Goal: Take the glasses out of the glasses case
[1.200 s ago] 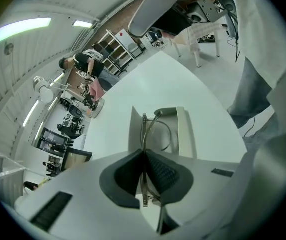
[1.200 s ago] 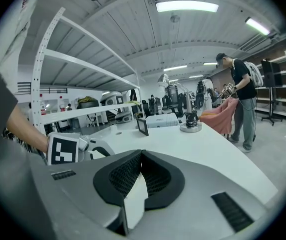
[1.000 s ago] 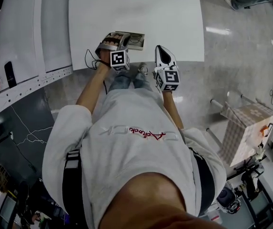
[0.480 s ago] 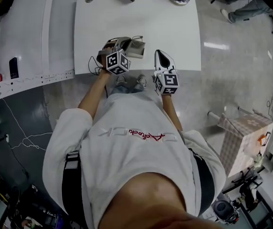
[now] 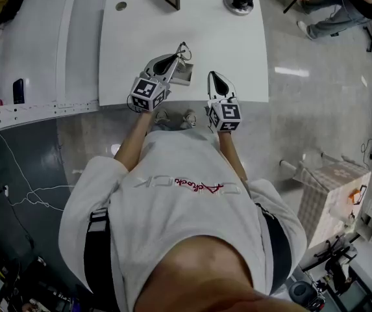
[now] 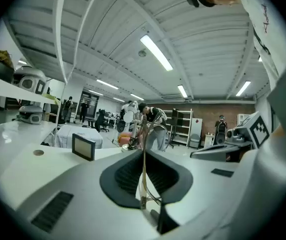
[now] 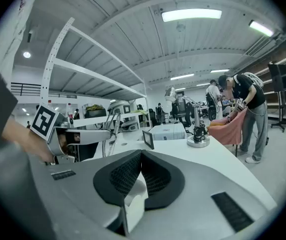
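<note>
Lifted and rolled since the earlier frame, the glasses (image 5: 184, 49) are clamped by a thin frame part between the left gripper's (image 5: 174, 57) jaws. The glasses case (image 5: 184, 77) lies under those jaws on the table (image 5: 237, 44). Beside the left gripper, the right gripper (image 5: 212, 77) is closed on nothing.

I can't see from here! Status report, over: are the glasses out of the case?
Left tool shut on glasses, held in the air. Right tool shut, empty. Case on table. Nothing in the way.
</note>
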`<state>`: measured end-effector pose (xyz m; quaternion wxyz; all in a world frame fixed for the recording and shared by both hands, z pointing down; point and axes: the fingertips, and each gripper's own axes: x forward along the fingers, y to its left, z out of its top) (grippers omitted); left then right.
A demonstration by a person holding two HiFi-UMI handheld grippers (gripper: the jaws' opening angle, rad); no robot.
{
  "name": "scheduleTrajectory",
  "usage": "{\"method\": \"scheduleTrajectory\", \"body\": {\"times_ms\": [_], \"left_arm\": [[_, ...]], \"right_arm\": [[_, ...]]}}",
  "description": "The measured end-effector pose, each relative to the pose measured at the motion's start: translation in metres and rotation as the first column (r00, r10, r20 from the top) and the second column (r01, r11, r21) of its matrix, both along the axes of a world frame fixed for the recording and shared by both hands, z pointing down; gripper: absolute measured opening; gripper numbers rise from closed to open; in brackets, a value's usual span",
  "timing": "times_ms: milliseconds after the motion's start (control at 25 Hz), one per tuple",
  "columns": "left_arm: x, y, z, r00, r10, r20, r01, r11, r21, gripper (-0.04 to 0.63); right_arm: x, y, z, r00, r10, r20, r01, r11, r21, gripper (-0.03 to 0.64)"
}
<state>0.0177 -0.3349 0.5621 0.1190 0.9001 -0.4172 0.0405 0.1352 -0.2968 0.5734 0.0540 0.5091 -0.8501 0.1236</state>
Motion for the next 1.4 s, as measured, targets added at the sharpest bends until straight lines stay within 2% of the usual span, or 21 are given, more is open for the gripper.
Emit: {"method": "scheduleTrajectory", "body": {"times_ms": [200,480,800,1080,1400], "left_arm": [[0.006,0.009,0.009,0.999,-0.008,0.039,0.009,1.0,-0.013,0.044],[0.001,0.031,0.021,0.996,-0.065,0.059,0.069,0.996,-0.06,0.044],[0.002,0.043,0.016,0.997,-0.035,0.073,0.037,0.999,-0.035,0.044],[-0.013,0.066,0.008,0.998,-0.006,0.055,0.007,1.0,-0.006,0.044],[-0.054,0.116,0.01,0.999,0.004,0.044,-0.005,1.0,0.0,0.044]], "right_arm": [[0.006,0.001,0.004,1.0,-0.012,0.019,0.012,1.0,0.007,-0.003],[0.017,0.011,0.013,0.998,-0.037,0.043,0.038,0.999,-0.013,-0.003],[0.015,0.028,0.005,0.998,-0.033,0.059,0.032,0.999,0.018,-0.003],[-0.01,0.053,-0.008,0.996,-0.062,0.059,0.059,0.997,0.049,-0.003],[-0.059,0.105,-0.021,0.997,-0.059,0.045,0.054,0.994,0.093,-0.003]]}}
